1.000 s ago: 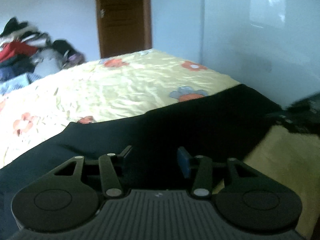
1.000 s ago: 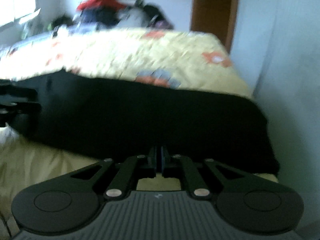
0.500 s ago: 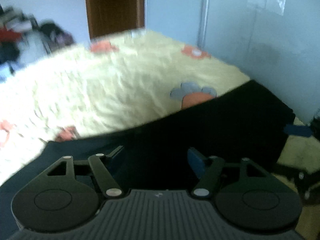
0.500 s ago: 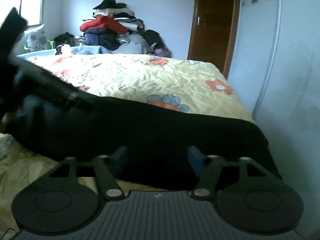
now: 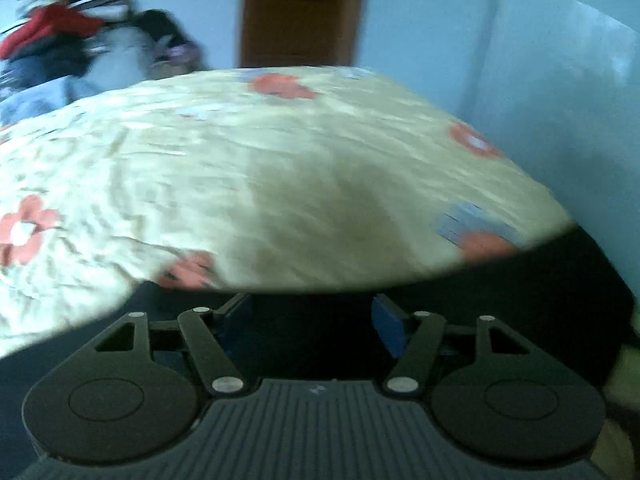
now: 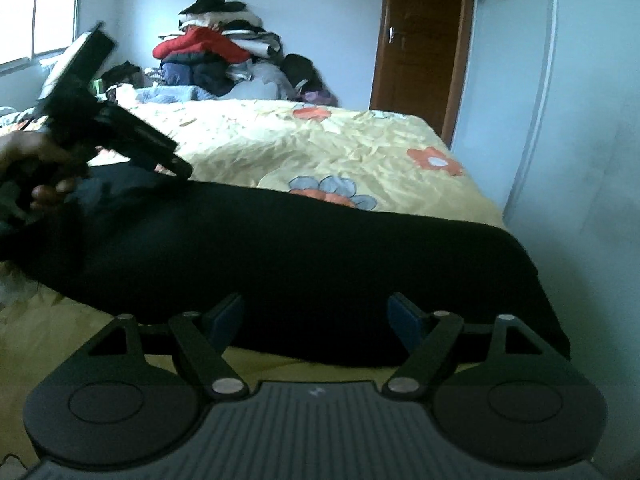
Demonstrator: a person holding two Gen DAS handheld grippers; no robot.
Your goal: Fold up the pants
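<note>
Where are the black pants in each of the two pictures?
Left wrist view: the black pants run along the bottom, from the right edge to under the open left hand-held gripper.
Right wrist view: the black pants stretch across the middle, past the open right hand-held gripper.
Shared landmark: the brown door behind the flowered bedspread.

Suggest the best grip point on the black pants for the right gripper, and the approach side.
Probably the near hem of the black pants, straight ahead of the open right gripper. That edge lies flat on the yellow bedspread facing the fingers, so come in low from the near side and pinch the edge.
</note>
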